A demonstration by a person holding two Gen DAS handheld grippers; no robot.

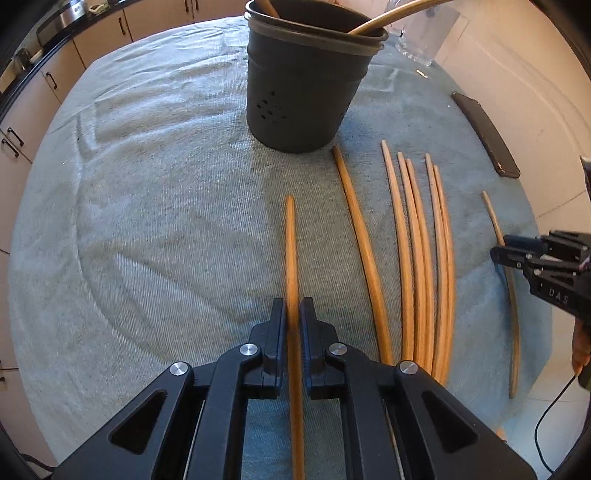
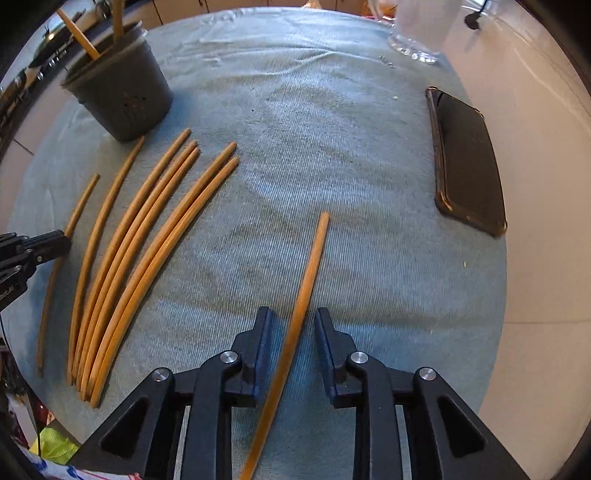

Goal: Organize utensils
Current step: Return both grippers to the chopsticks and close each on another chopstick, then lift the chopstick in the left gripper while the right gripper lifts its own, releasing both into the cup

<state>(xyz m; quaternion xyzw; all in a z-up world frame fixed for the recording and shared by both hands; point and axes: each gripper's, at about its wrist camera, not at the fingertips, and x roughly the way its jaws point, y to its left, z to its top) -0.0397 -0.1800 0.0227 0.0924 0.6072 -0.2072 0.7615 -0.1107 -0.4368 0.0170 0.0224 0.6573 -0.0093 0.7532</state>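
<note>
Chopstick (image 1: 291, 254) clamped in left claw (image 1: 293, 314), pads pressed on both sides of shaft, thin tip pointing toward dark cup (image 1: 299, 99). Shaft running back between claw arms and out of lower frame edge. Whether lifted or touching the cloth: cannot tell.

Second chopstick (image 2: 306, 284) lying on cloth between pads of right claw (image 2: 291, 325). Claw partly open, visible gap each side of stick, no contact from either pad. Stick angled, far end tilted right.

Loose chopsticks (image 1: 417, 258) spread on cloth between the two claws: one single nearest the gripped stick, then a group of three and a pair lying close side by side, all roughly parallel, tips toward cup. Same bundle (image 2: 147, 240) seen at left in right wrist view.

Dark cup standing upright at far side of cloth, small holes in wall, two chopsticks already inside, leaning on rim. Seen also at upper left (image 2: 122, 96) from right wrist.

Cloth (image 1: 147, 221), grey-blue, ribbed, wrinkled in places, covering pale surface (image 2: 546, 258).

Phone (image 2: 469, 162) in dark case lying flat at right edge of cloth, well apart from sticks. Clear glass object (image 2: 417, 29) at far right corner, only base in frame.

Cabinets (image 1: 37, 99) with dark handles beyond far left edge.
</note>
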